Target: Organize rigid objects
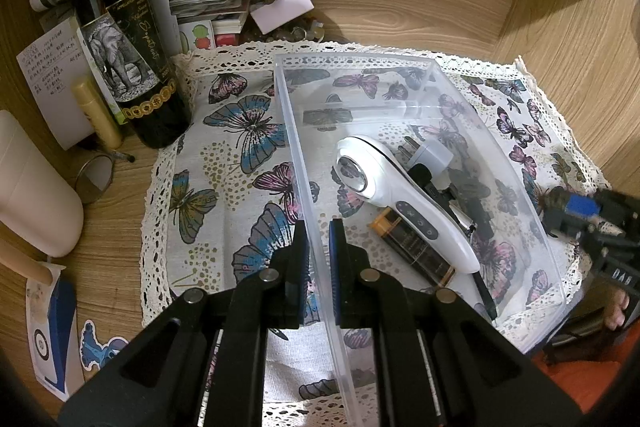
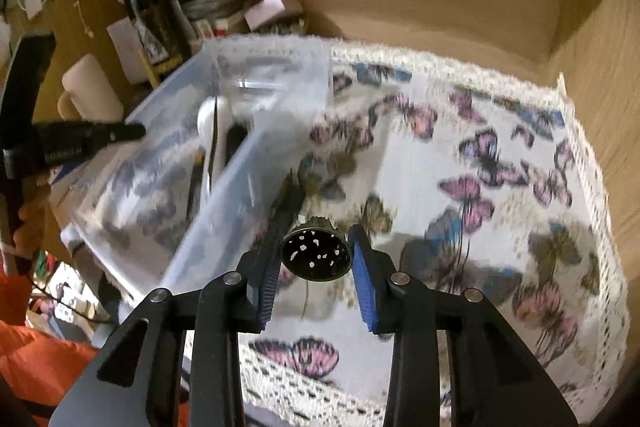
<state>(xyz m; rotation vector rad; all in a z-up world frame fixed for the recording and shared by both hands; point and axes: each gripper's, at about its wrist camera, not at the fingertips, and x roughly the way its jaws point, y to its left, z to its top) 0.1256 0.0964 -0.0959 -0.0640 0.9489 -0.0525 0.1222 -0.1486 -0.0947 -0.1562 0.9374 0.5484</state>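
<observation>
A clear plastic bin (image 1: 404,61) stands on the butterfly cloth (image 1: 224,163). It holds a white handheld device (image 1: 392,195), a black and gold battery (image 1: 416,251), a grey plug adapter (image 1: 432,153) and dark items. My left gripper (image 1: 319,247) is shut on the bin's left wall. My right gripper (image 2: 316,259) is shut on a small dark round object (image 2: 316,259) with white specks, held above the cloth (image 2: 440,147) just right of the bin (image 2: 224,195). The right gripper shows in the left wrist view (image 1: 576,211) beside the bin's right wall.
A dark wine bottle (image 1: 124,59) with an elephant label, a yellow tube (image 1: 98,115), papers and small clutter (image 1: 224,7) stand behind the cloth on the left. A white cylinder (image 1: 36,195) lies at far left. Wooden walls (image 1: 560,39) enclose the back and right.
</observation>
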